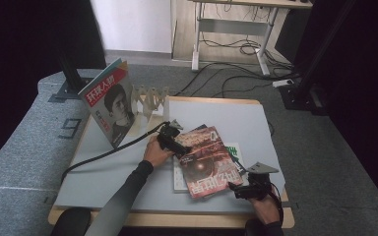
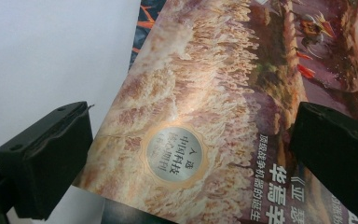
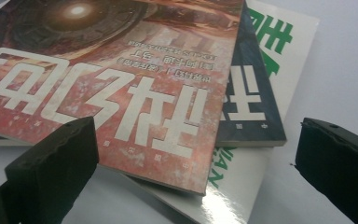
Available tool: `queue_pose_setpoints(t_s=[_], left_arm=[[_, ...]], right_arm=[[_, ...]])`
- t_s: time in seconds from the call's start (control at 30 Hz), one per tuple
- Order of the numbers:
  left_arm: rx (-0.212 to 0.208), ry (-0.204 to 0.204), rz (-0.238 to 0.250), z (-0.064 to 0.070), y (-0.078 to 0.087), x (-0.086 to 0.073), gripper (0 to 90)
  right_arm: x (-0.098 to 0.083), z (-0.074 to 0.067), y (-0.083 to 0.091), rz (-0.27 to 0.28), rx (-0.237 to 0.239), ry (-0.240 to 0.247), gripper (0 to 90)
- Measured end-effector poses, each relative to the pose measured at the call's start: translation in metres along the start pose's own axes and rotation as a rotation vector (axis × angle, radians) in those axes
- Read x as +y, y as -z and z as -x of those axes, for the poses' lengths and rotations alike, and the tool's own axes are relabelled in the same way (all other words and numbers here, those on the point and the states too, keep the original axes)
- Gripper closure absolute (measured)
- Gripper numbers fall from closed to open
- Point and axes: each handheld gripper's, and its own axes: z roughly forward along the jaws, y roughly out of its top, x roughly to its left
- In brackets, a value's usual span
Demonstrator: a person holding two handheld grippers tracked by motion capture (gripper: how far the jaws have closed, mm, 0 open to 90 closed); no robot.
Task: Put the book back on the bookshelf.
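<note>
Red-brown magazine (image 1: 207, 162) sits on top of a small stack near the middle of the desk (image 1: 236, 118), slightly right and toward the near edge, skewed against the books below it. Large white title characters run upside down along its near end. Under it: a dark-covered book (image 3: 251, 112), and below that a white book with green lettering (image 3: 279, 60) that sticks out on the right side and at the near corner.

Left hand-held gripper (image 1: 177, 145) is at the magazine's far-left corner, jaws spread. In the left gripper view the cover (image 2: 223, 107) fills the gap between the two black jaws, round silver seal (image 2: 175, 153) roughly centred; cannot tell whether either jaw touches the paper.

Right hand-held gripper (image 1: 237, 189) is at the near-right corner of the stack, jaws spread wide, just off the edge. In the right gripper view its left jaw sits just in front of the magazine's edge (image 3: 135, 116), right jaw over bare desk, holding nothing.

Far left on the desk: a pale wooden rack (image 1: 150, 103) with a portrait magazine (image 1: 109, 103) leaning upright against it, well apart from the stack. Black cable (image 1: 103, 155) trails from the left hand-held gripper toward the near-left edge.
</note>
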Motion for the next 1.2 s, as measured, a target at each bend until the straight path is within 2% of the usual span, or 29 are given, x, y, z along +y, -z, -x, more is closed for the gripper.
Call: queue_pose_setpoints(t_s=[0.37, 0.5, 0.67, 0.77, 1.03, 1.2], left_arm=[[0.008, 0.002, -0.015, 0.006, 0.009, -0.008, 0.0], [0.013, 0.009, -0.016, 0.009, 0.011, -0.011, 0.0], [0.028, 0.009, -0.024, 0.012, 0.014, -0.012, 0.0], [0.029, 0.008, -0.027, 0.013, 0.016, -0.014, 0.0], [0.03, 0.018, -0.023, 0.017, 0.021, -0.021, 0.0], [0.034, 0.017, -0.032, 0.02, 0.026, -0.025, 0.0]], right_arm=[[-0.002, 0.005, 0.001, 0.004, -0.016, -0.015, 0.0], [-0.002, 0.004, 0.004, 0.004, -0.015, 0.013, 0.1], [-0.006, 0.005, 0.004, -0.016, 0.002, 0.024, 0.0], [-0.006, 0.006, 0.004, -0.016, -0.008, 0.022, 0.0], [-0.007, 0.011, 0.003, -0.014, -0.015, -0.023, 0.0], [-0.007, 0.015, 0.003, -0.014, -0.034, -0.037, 0.0]])
